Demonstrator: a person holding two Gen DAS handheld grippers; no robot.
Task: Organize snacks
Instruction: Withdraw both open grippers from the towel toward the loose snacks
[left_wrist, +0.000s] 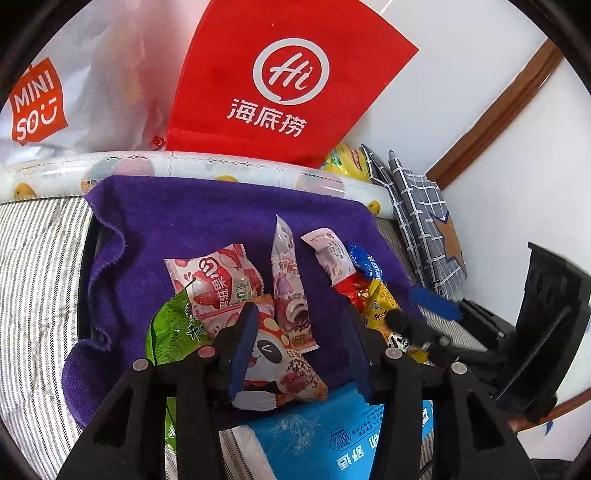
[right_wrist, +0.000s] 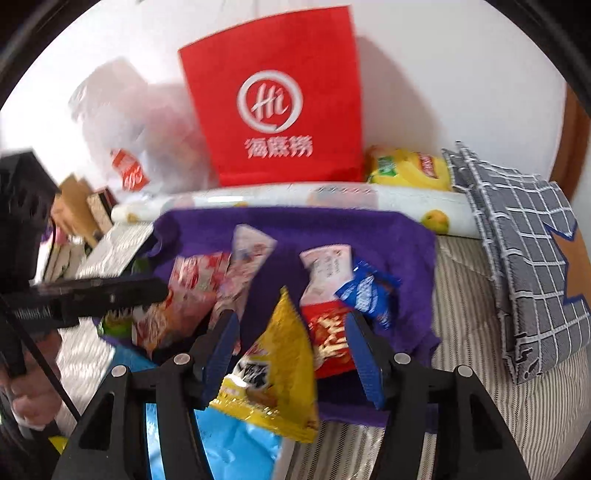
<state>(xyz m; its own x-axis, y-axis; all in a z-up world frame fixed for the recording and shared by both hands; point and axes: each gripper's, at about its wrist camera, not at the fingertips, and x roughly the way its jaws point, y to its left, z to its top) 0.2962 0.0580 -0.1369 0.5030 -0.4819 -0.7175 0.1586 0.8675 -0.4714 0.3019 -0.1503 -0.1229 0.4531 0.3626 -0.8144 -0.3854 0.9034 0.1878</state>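
Note:
Several snack packets lie on a purple towel (left_wrist: 207, 225) (right_wrist: 332, 229). In the left wrist view my left gripper (left_wrist: 301, 321) stands open over a panda-print packet (left_wrist: 280, 365), which lies between the fingers and against the left one. A green packet (left_wrist: 170, 328), a strawberry packet (left_wrist: 214, 277) and a pink stick packet (left_wrist: 290, 291) lie just beyond. In the blurred right wrist view my right gripper (right_wrist: 290, 325) is open, with a yellow triangular packet (right_wrist: 280, 365) between its fingers, nearer the left one. A red packet (right_wrist: 328, 332) and a blue packet (right_wrist: 365, 291) lie beside it.
A red paper bag (left_wrist: 280, 81) (right_wrist: 277, 99) and a white plastic bag (left_wrist: 74, 92) stand against the wall behind a rolled fruit-print sheet (left_wrist: 207, 164). A blue pouch (left_wrist: 332, 432) lies near me. Folded grey checked cloth (right_wrist: 517, 236) and a yellow bag (right_wrist: 406, 166) sit at the right on striped bedding (left_wrist: 33, 258).

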